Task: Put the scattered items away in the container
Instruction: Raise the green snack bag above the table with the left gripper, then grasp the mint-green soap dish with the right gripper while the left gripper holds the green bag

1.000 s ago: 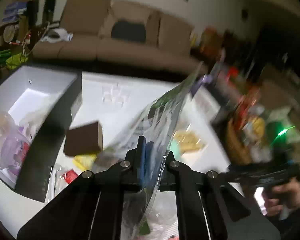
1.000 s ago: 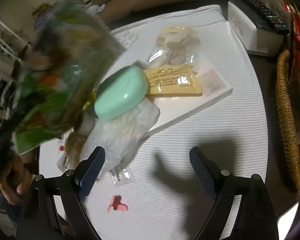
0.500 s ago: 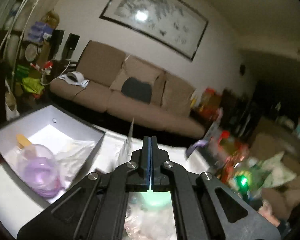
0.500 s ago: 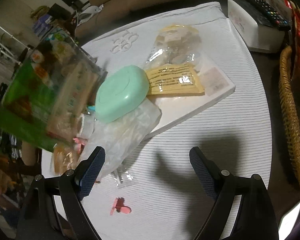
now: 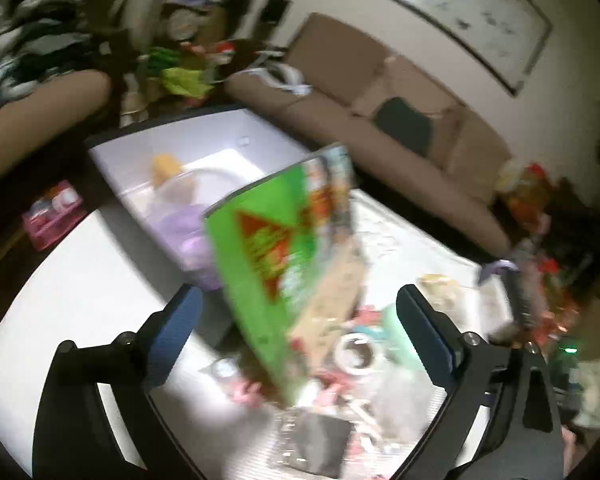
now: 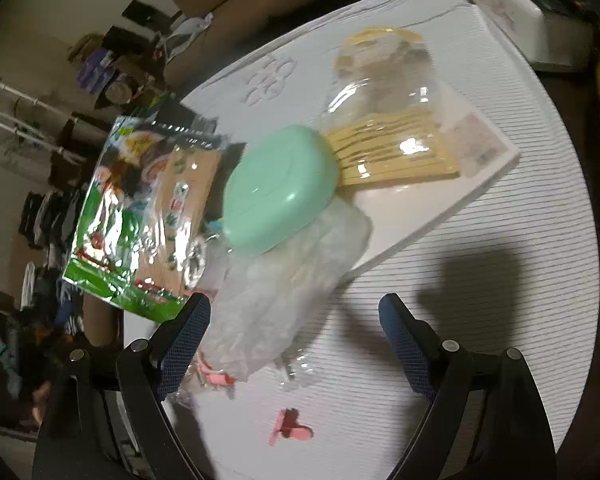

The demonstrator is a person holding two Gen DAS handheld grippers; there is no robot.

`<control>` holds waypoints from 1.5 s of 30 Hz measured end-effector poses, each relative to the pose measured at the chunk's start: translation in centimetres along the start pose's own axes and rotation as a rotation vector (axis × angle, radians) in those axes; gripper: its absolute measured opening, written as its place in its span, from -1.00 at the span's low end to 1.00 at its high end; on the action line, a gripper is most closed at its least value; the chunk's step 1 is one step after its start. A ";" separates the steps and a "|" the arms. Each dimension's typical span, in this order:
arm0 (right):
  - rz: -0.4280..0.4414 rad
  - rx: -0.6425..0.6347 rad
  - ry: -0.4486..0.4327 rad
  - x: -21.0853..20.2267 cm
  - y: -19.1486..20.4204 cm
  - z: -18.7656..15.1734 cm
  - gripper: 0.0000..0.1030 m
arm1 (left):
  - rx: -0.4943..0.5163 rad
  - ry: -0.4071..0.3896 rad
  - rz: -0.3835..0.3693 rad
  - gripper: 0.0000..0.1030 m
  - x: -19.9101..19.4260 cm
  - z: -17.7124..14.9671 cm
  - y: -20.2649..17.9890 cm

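Where the green bag point(image 5: 276, 264) is: between the left gripper's point(image 5: 298, 298) fingers but touching neither, tilted and blurred. Its lower corner is over the clutter, its top edge beside the container point(image 5: 220, 132). I cannot tell what supports it.
Left fingers: spread wide, gripping nothing. Probably a let-go, since nothing pinches the bag.
Container: white box at the far left edge of the bench point(image 6: 460, 320). It already holds a purple item point(image 5: 184, 232) and something orange-topped.
Bag versus container: judged not inside yet, as most of it hangs short of the near wall.
Right gripper point(image 6: 294, 304): fingers apart and empty, held above the near edge. Likely waiting clear of the left side's work.
Bag from the right wrist: seen point(image 6: 140, 216) near the left edge, foil face up.
Left to tidy: mint case point(image 6: 280, 188) propped on a crumpled clear bag point(image 6: 284, 280); yellow packet point(image 6: 396, 152) on a white board point(image 6: 420, 216) under another clear bag; pink clip point(image 6: 290, 430) alone by the near edge.
Risk: a slick, light bag could slide down outside the wall.
Progress: early to middle, most items still out.
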State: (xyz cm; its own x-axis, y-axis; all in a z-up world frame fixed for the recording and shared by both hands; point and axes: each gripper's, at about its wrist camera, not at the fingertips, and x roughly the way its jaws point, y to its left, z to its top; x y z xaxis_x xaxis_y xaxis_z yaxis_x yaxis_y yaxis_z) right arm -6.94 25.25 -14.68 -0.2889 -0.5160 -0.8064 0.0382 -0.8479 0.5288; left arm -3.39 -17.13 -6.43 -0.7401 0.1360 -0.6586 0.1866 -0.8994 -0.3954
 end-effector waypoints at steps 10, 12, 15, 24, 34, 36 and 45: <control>0.029 -0.033 0.026 1.1 2.6 -1.2 0.73 | -0.158 0.112 0.013 0.99 7.0 -4.1 3.9; 0.017 -0.034 0.031 1.3 2.5 -1.1 0.73 | -0.200 0.069 -0.046 0.99 7.5 -3.9 4.3; 0.003 -0.029 0.039 1.5 2.0 -1.0 0.73 | -0.156 -0.015 -0.020 0.89 7.7 -3.4 3.4; -0.028 -0.033 0.054 1.5 0.9 -0.8 0.73 | -0.394 0.109 -0.103 -0.19 7.6 -6.9 2.4; -0.011 -0.058 0.054 1.1 1.7 -1.2 0.73 | -0.135 0.066 -0.173 -0.36 10.9 -4.2 -0.9; -0.013 -0.061 0.052 1.2 1.7 -1.1 0.73 | -0.132 0.050 -0.183 -0.79 10.6 -3.5 -1.2; 0.137 0.070 -0.002 1.3 -0.7 0.1 0.73 | 0.168 -0.127 -0.190 -0.87 4.4 -1.0 -8.4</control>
State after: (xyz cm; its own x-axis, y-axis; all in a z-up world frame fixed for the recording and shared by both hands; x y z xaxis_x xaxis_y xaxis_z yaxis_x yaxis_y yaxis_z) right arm -7.44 25.20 -16.04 -0.2880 -0.6256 -0.7251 0.0101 -0.7591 0.6509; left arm -7.56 -8.50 -6.67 -0.8289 0.2646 -0.4929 -0.0646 -0.9205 -0.3854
